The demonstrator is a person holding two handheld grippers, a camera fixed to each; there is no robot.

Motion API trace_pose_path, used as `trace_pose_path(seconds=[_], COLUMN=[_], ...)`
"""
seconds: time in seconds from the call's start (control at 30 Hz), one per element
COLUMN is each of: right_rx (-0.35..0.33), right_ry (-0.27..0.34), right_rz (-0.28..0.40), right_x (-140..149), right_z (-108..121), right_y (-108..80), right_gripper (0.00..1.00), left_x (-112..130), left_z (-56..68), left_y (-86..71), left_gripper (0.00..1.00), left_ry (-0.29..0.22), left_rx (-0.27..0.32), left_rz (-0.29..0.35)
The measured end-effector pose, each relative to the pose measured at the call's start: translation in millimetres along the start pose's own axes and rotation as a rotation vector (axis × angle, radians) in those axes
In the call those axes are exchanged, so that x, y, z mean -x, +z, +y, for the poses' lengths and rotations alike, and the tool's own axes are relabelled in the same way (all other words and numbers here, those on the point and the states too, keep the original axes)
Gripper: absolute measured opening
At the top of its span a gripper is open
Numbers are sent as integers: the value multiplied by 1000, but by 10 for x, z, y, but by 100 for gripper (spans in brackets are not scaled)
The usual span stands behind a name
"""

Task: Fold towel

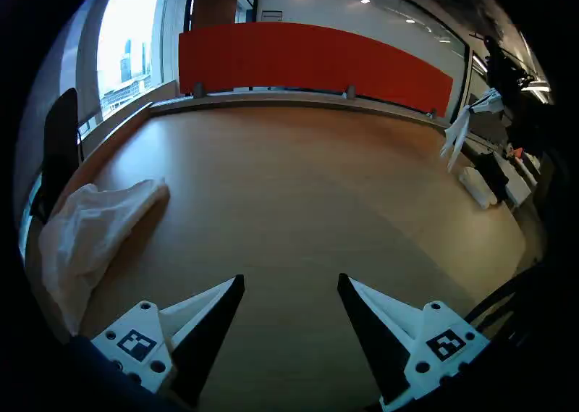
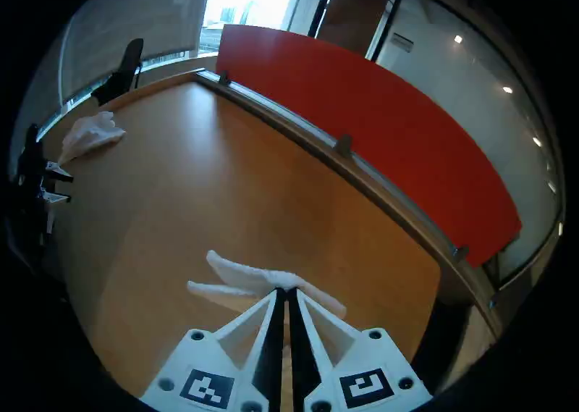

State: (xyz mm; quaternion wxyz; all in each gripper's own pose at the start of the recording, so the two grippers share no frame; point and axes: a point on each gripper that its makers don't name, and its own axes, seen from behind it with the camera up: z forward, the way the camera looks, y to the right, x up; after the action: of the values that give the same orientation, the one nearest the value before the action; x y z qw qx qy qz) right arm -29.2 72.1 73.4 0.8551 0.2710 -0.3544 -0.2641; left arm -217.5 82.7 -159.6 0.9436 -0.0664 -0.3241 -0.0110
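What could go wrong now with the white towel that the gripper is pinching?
The right gripper pinches the small white cloth towel only at its fingertips, so it might slip out.
The left gripper is open and holds nothing, so the towel may bunch instead of folding flat.
The crumpled white towel lies near the edge of the wooden table and could get knocked off.

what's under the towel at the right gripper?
Wooden table shows all around the towel; the patch it covers is hidden. The right gripper pinches its near edge.
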Motion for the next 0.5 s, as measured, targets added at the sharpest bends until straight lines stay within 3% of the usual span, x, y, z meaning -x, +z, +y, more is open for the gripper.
trace_pose_path(seconds=[0.5], right_rx=[67], right_ry=[35], right_rz=[-70], right_x=[371], right_z=[567], right_y=[-107], right_gripper=[4], left_x=[-38], left_z=[62], left_y=[13], left_gripper=[96], left_ry=[27], left_rx=[-3], left_rz=[-11])
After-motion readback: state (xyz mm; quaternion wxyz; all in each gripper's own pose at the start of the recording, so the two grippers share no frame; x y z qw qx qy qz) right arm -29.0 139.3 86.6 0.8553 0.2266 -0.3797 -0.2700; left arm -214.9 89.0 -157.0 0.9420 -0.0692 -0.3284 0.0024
